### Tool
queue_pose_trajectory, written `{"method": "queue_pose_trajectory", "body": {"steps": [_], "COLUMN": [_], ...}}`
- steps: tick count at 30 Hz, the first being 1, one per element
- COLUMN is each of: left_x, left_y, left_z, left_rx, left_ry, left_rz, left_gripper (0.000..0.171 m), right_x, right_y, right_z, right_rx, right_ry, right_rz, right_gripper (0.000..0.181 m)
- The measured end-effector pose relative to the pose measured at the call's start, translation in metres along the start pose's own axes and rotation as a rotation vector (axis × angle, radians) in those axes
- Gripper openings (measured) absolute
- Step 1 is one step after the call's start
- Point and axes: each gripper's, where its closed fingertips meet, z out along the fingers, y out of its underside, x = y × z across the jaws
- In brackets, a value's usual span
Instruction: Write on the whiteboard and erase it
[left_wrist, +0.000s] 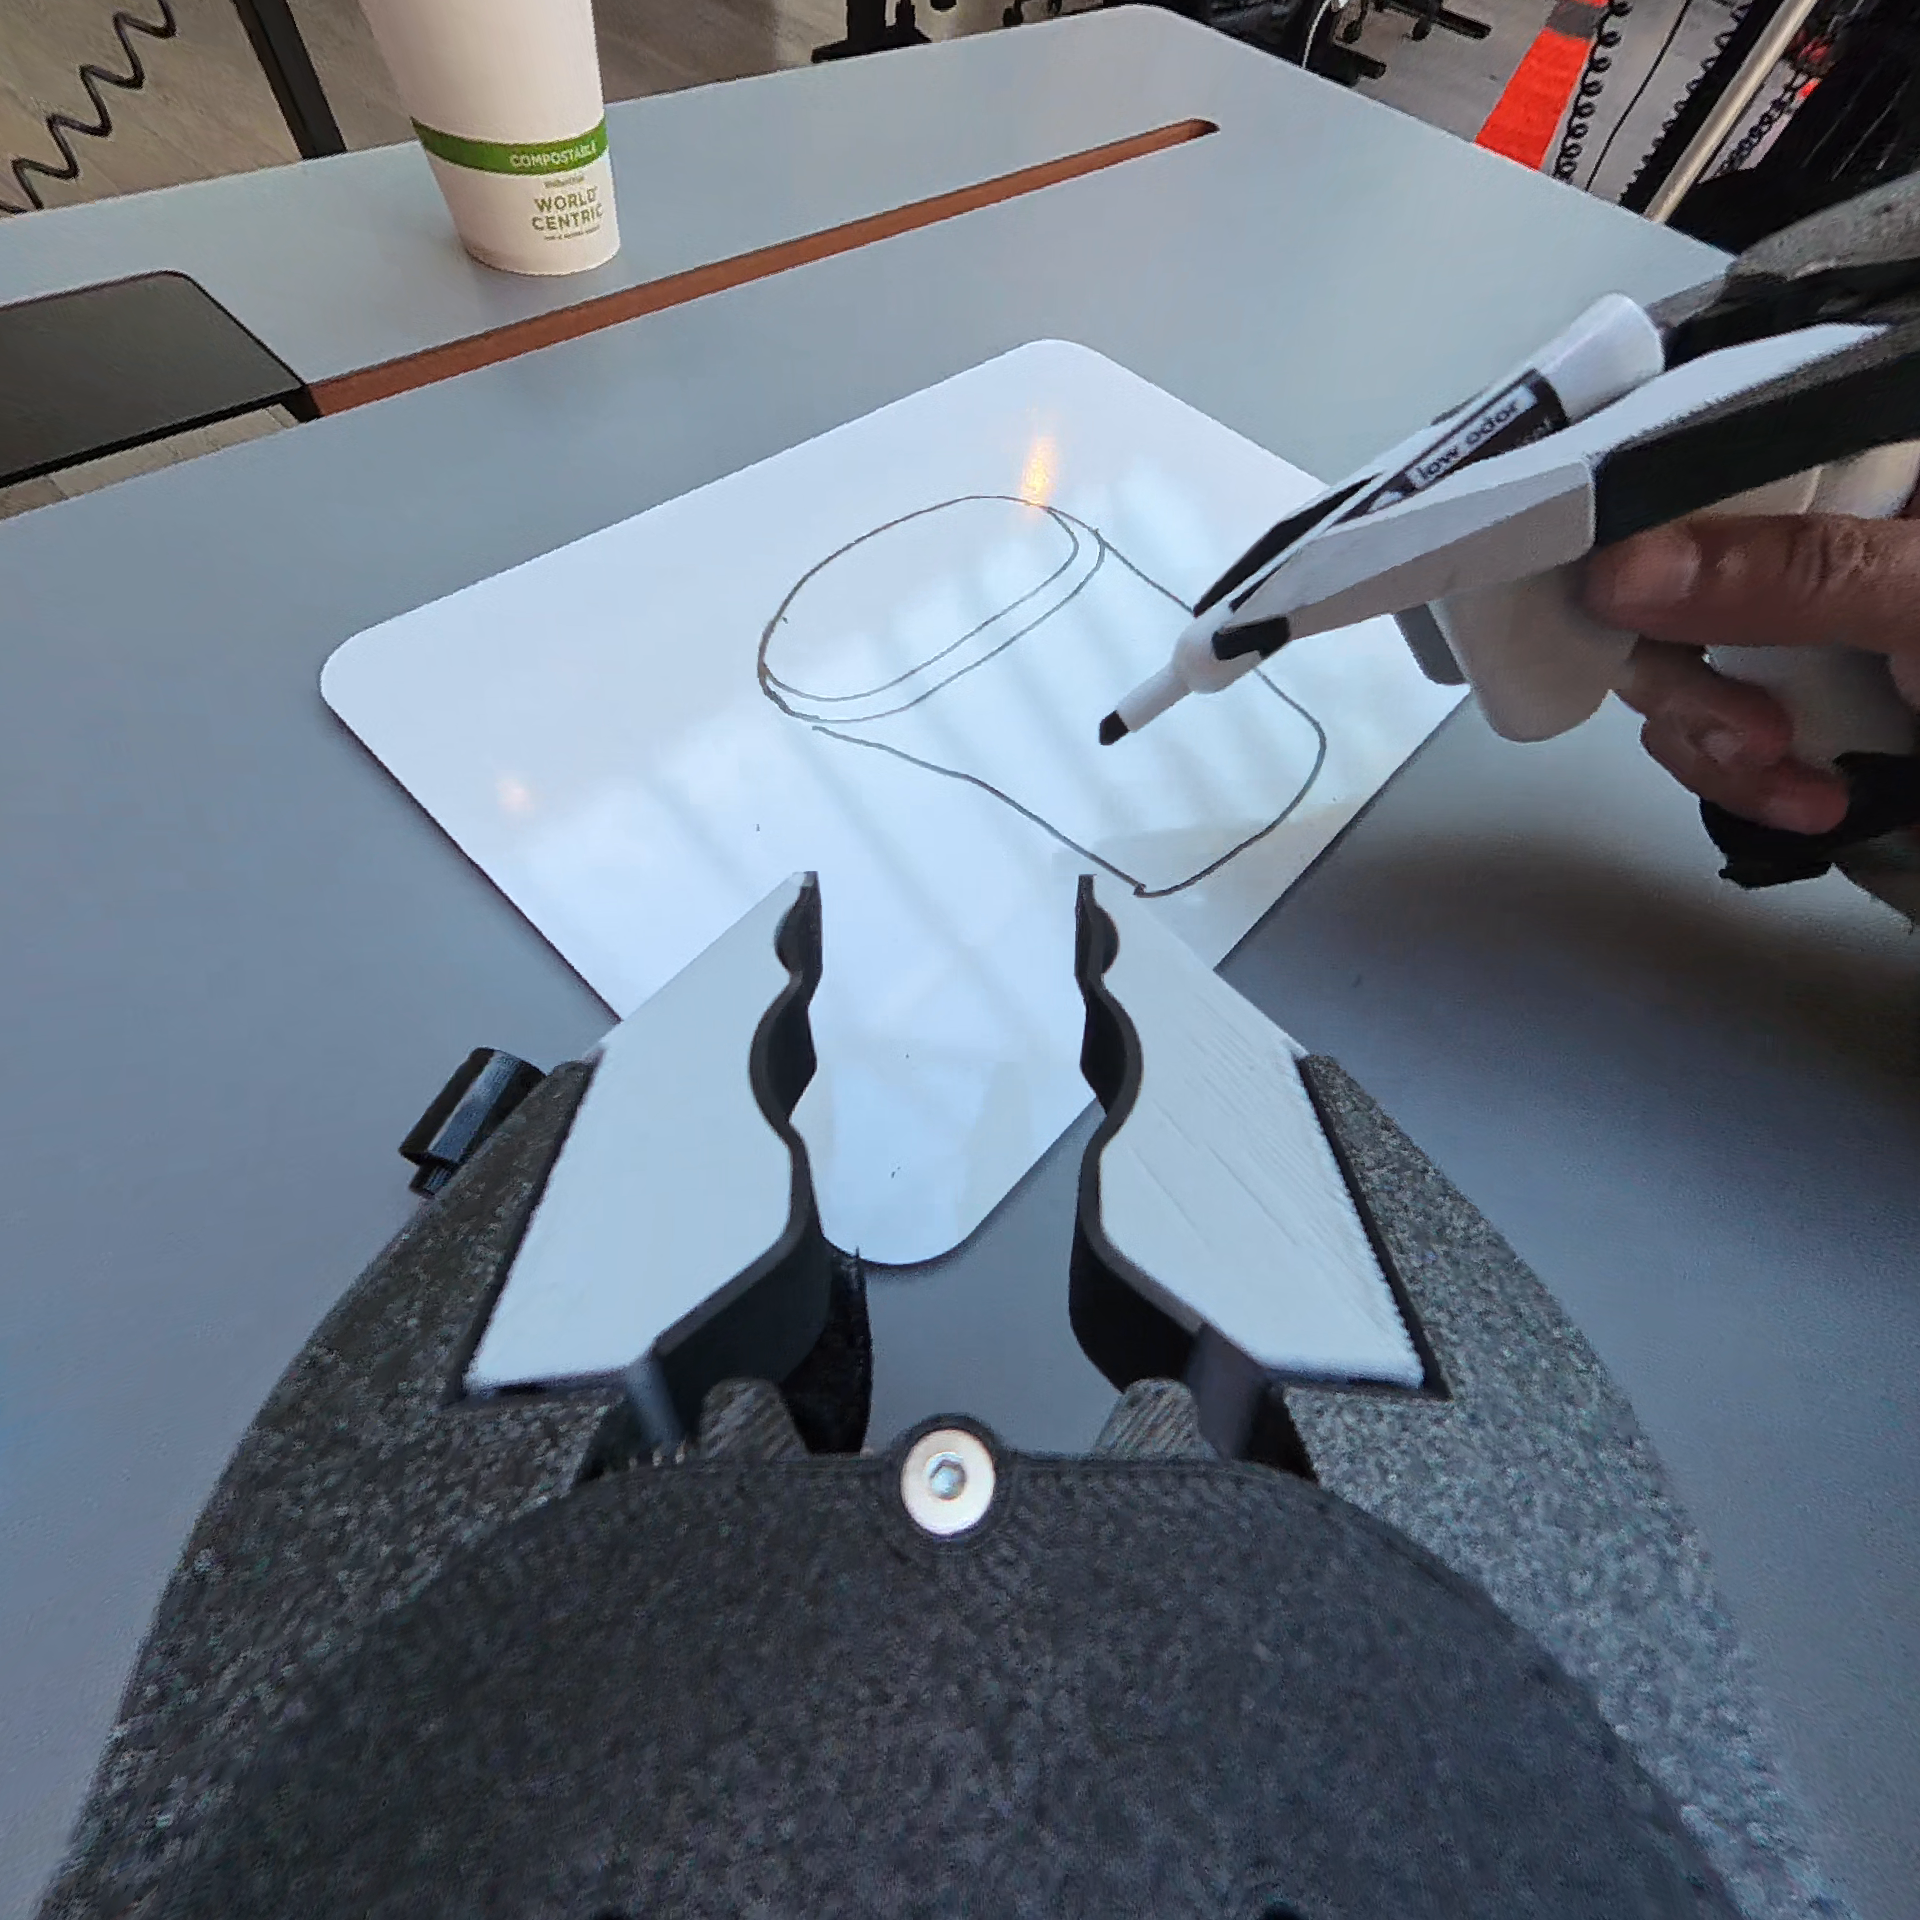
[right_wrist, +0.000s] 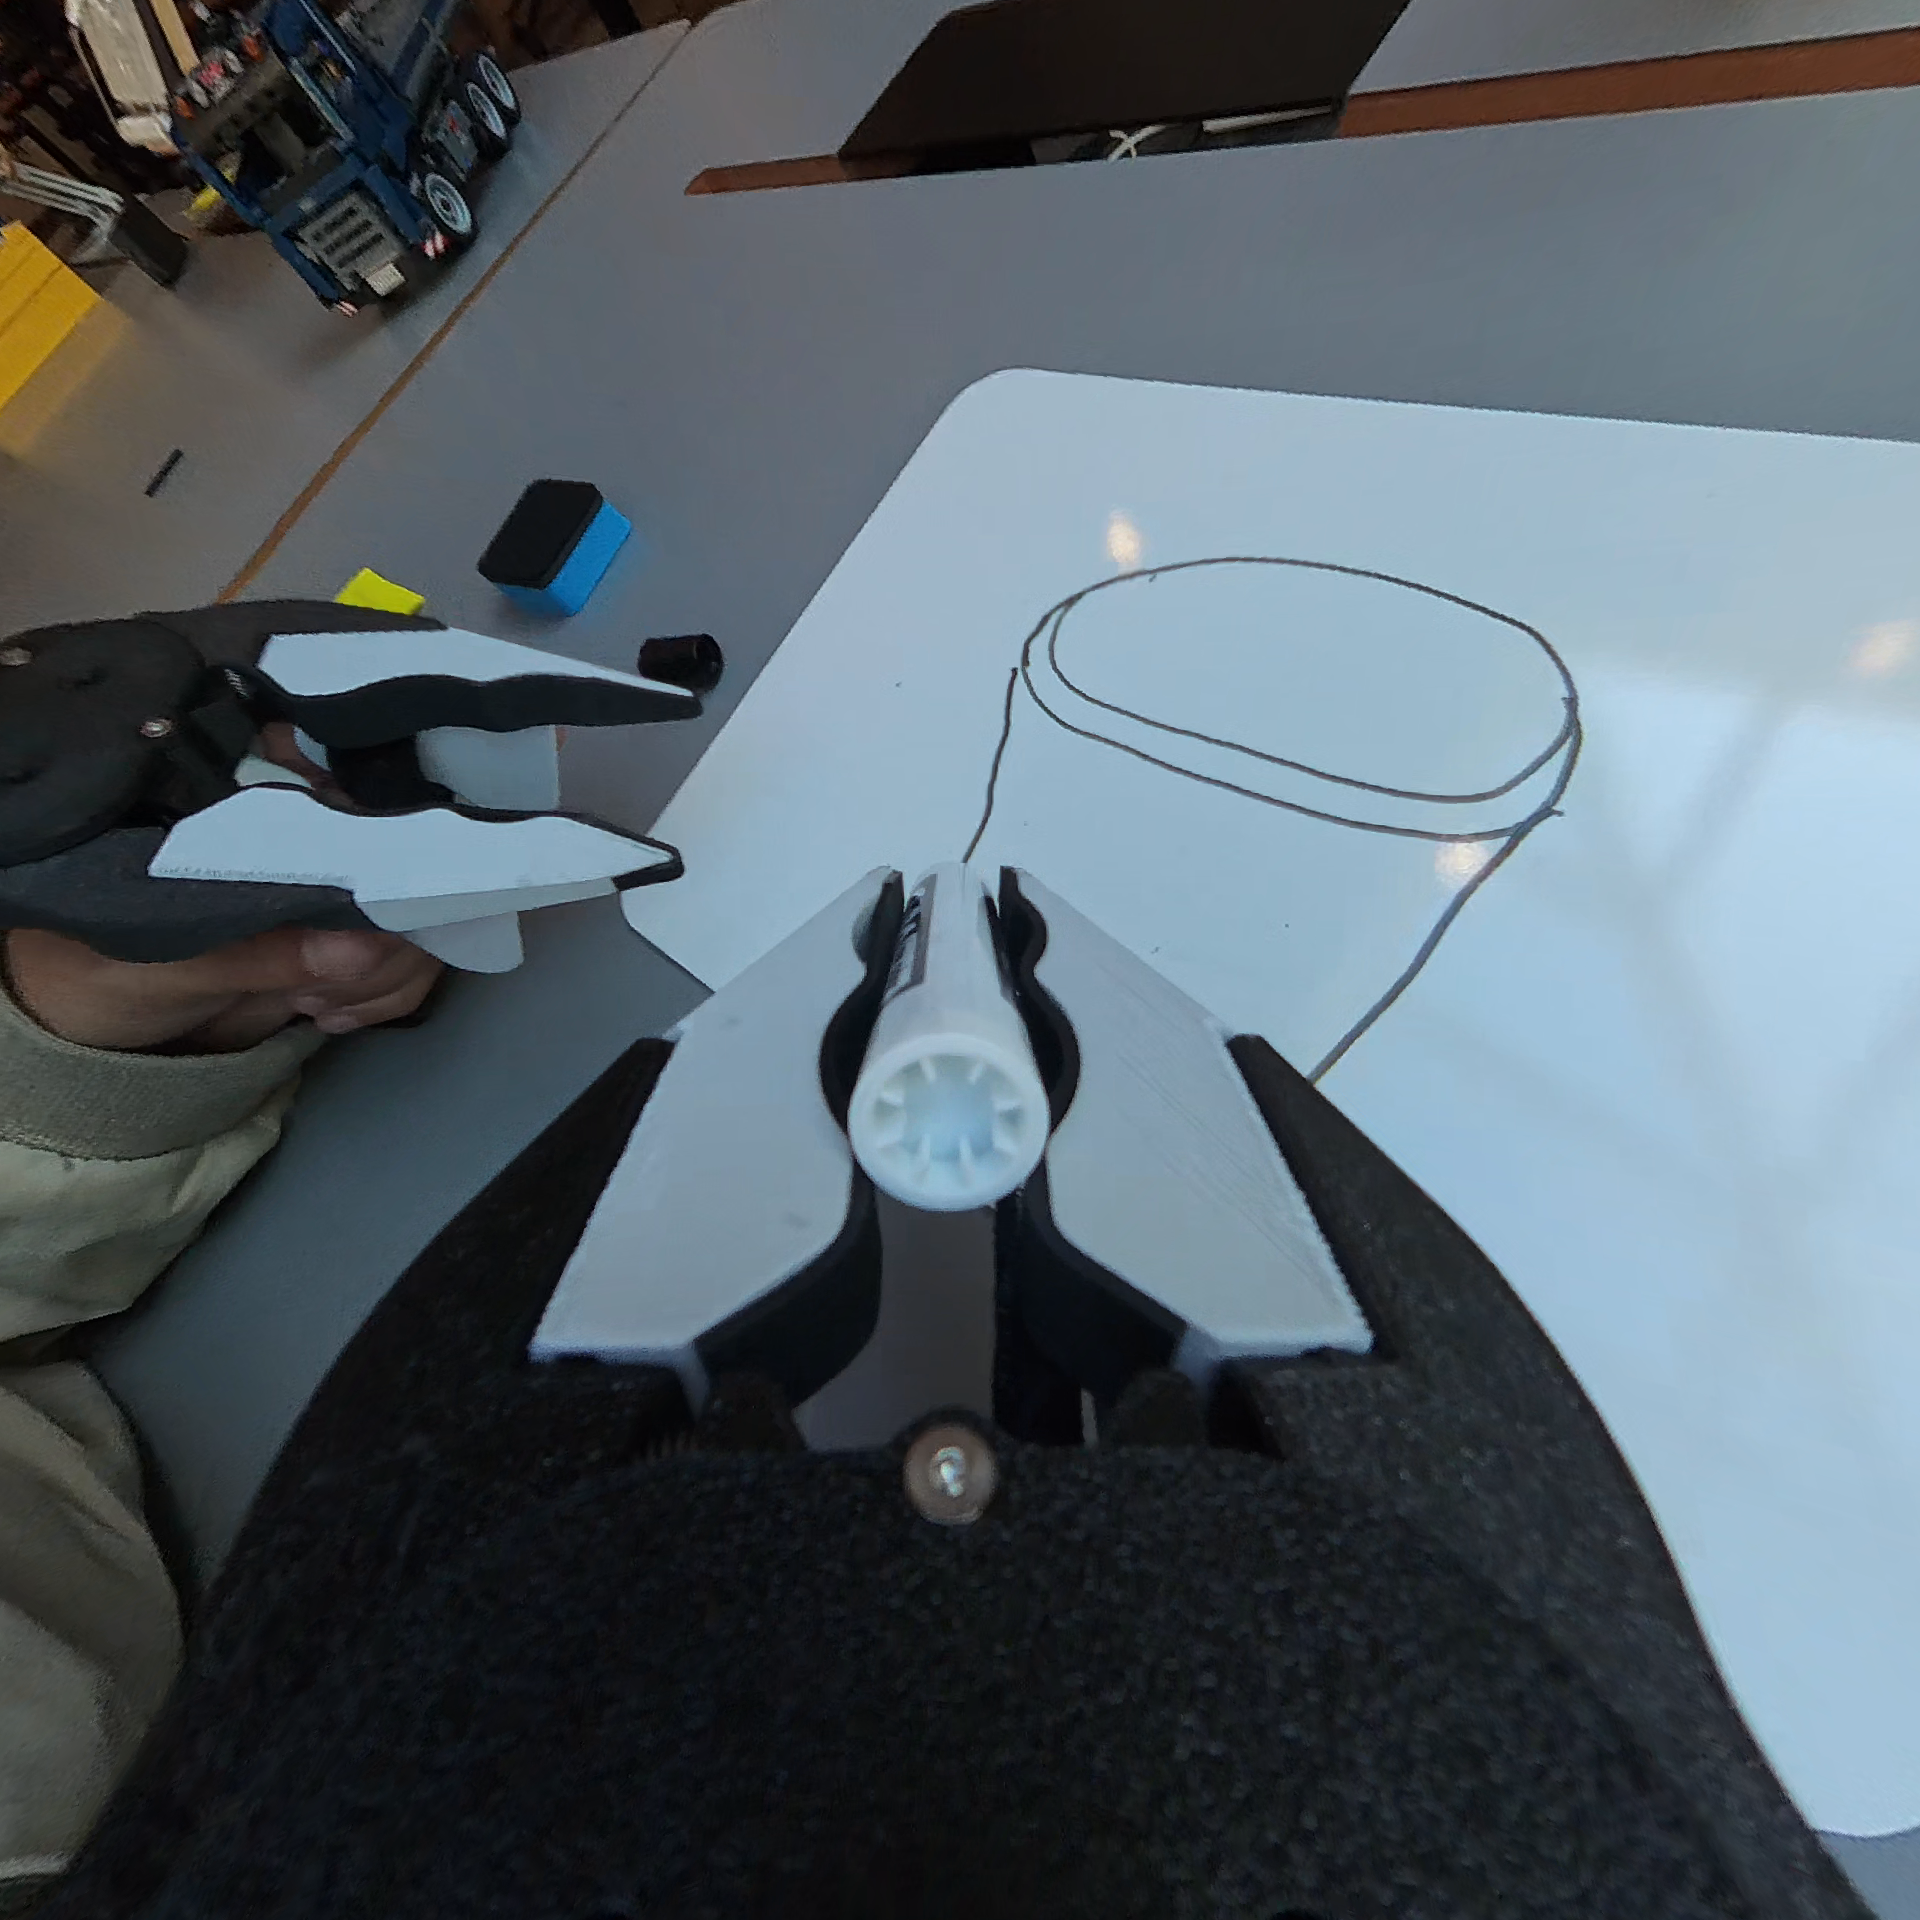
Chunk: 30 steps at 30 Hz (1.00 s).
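Observation:
A white dry-erase board (left_wrist: 623, 748) lies on the grey table (left_wrist: 208, 831), with a black line drawing of a cup (left_wrist: 1039, 686) on it. My right gripper (right_wrist: 945, 883) is shut on a white marker (right_wrist: 940, 1049), uncapped. In the left wrist view that marker (left_wrist: 1195, 665) hangs tip down just above the drawing, inside its outline. My left gripper (left_wrist: 945, 894) is open and empty, hovering over the board's near corner. It also shows in the right wrist view (right_wrist: 675, 790), beside the board's left edge. The board (right_wrist: 1558, 1143) and drawing (right_wrist: 1309, 707) fill the right wrist view.
A white paper cup with a green band (left_wrist: 520, 135) stands at the back left. A black marker cap (right_wrist: 681, 657), a blue-and-black eraser (right_wrist: 556, 556) and a yellow pad (right_wrist: 379, 590) lie left of the board. A slot with a brown edge (left_wrist: 831, 239) crosses the table behind.

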Motion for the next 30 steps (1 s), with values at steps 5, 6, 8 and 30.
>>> {"method": "queue_pose_trajectory", "body": {"steps": [5, 6, 8, 30], "left_x": [0.005, 0.004, -0.001, -0.012], "left_y": [-0.002, -0.001, 0.002, 0.032], "left_z": [-0.003, -0.003, -0.002, 0.005], "left_rx": [0.015, 0.013, -0.014, -0.191], "left_ry": [0.007, -0.004, -0.030, -0.074], "left_rz": [0.064, 0.076, 0.085, 0.034], "left_gripper": [0.046, 0.046, 0.043, 0.042], "right_x": [-0.003, -0.002, 0.002, -0.001], "right_y": [-0.002, -0.003, -0.005, 0.007], "right_z": [0.011, 0.012, 0.014, 0.028], "right_rx": [-0.084, -0.107, -0.130, -0.158], "right_ry": [-0.006, -0.007, 0.018, 0.052], "right_rz": [-0.026, -0.030, -0.062, -0.145], "right_gripper": [0.018, 0.018, 0.018, 0.018]}}
